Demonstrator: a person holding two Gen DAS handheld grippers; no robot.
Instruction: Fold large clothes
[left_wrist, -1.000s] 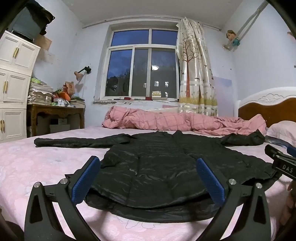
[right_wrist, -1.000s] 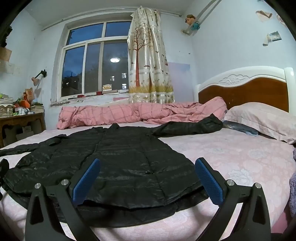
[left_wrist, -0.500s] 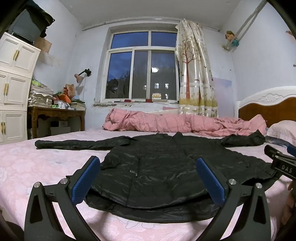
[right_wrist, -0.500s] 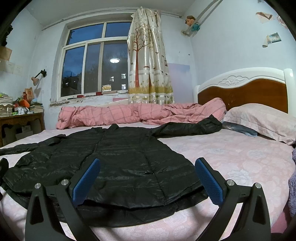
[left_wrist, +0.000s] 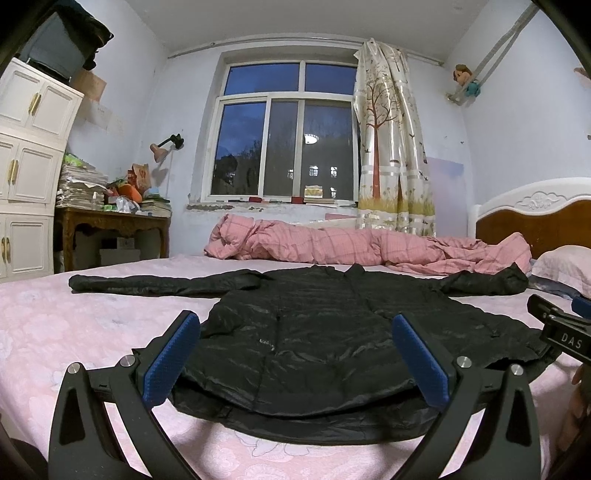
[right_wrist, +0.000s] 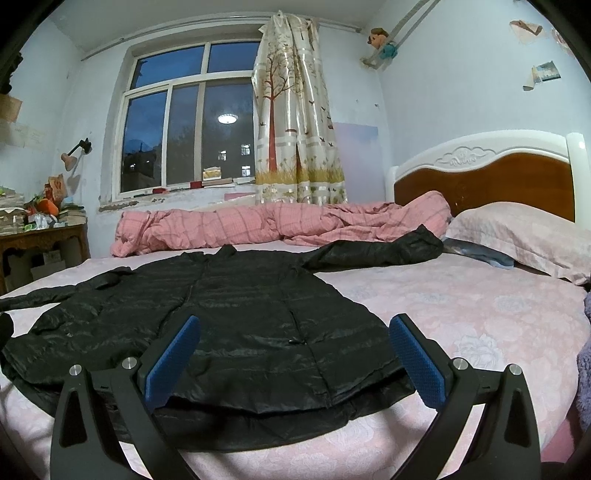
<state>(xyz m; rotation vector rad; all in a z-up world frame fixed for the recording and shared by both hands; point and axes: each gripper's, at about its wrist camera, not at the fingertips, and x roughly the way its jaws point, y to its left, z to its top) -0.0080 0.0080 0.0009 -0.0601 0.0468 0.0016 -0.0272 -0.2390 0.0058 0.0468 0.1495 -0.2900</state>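
Left claw (left_wrist: 295, 354) slightly lower than before, black jacket (left_wrist: 314, 332) flat on bed (left_wrist: 74, 332)

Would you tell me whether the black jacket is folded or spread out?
Spread: the black jacket lies flat on the bed, both sleeves stretched outward.

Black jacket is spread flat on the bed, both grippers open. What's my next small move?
Probably lower the right gripper onto the jacket hem near its right corner and close. Both sleeves lie spread, nothing is folded, and the left gripper also hangs open above the hem.
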